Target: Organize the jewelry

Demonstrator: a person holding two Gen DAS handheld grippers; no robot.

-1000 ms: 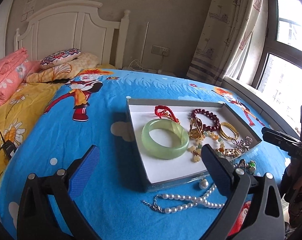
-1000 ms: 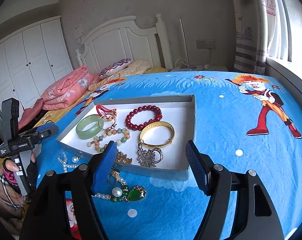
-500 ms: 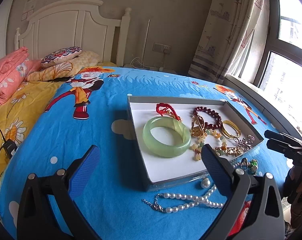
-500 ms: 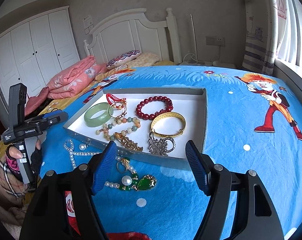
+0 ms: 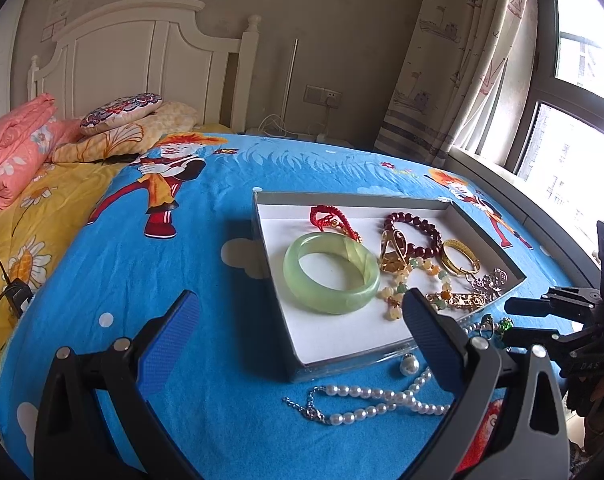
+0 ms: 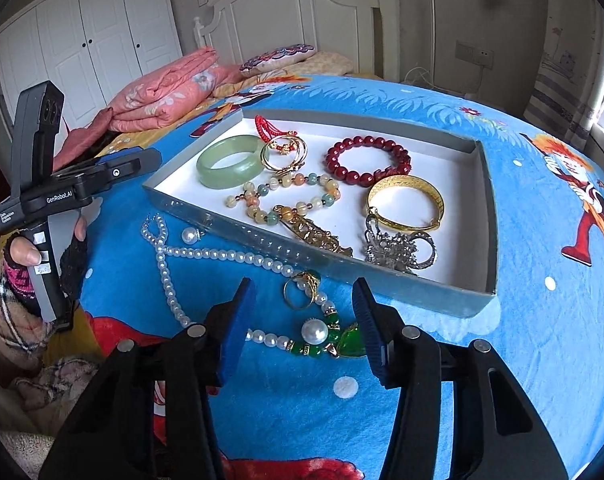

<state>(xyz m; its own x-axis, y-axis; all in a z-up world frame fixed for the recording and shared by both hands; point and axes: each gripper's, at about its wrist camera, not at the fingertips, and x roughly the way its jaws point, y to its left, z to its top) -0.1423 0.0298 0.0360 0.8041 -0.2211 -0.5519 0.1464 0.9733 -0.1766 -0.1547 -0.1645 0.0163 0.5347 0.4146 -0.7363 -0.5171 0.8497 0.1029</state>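
Right wrist view: right gripper (image 6: 304,318) hangs low over the blue bedspread (image 6: 542,360), just in front of the box.
Right jaws: part-way apart and just now closing in; the gold ring (image 6: 299,290), a large pearl and the green stones of the pendant necklace (image 6: 326,342) lie between the blue pads (image 6: 233,332), which do not press on any of them.
Pendant necklace: lies on the bedspread outside the box, its pearl strand running off to the left past a loose pearl earring (image 6: 189,235).
Box (image 6: 422,294): shallow, grey-walled with a white floor, resting flat on the bedspread.
Box contents: green jade bangle (image 6: 231,162) at the far left, red cord bracelet (image 6: 267,126) behind it, dark red bead bracelet (image 6: 368,162) in the middle, gold bangle (image 6: 406,204) to the right, pale mixed-bead bracelet (image 6: 285,200) near the front wall, a silver brooch (image 6: 398,248) at the front right.
Left wrist view: left gripper (image 5: 299,322) hovers above the bedspread at the box's near corner.
Left jaws: wide apart, nothing between the pads; one finger (image 5: 434,340) stands in front of the box's near wall.
Pearl strand (image 5: 366,402): on the bedspread just outside the box, below the left gripper's fingers.
Person: a gloved hand (image 6: 25,256) grips the left tool's handle at the left edge of the right wrist view.
Bed: folded pink quilt (image 5: 9,152) and a patterned cushion (image 5: 119,112) lie by the white headboard, well apart from the jewelry.
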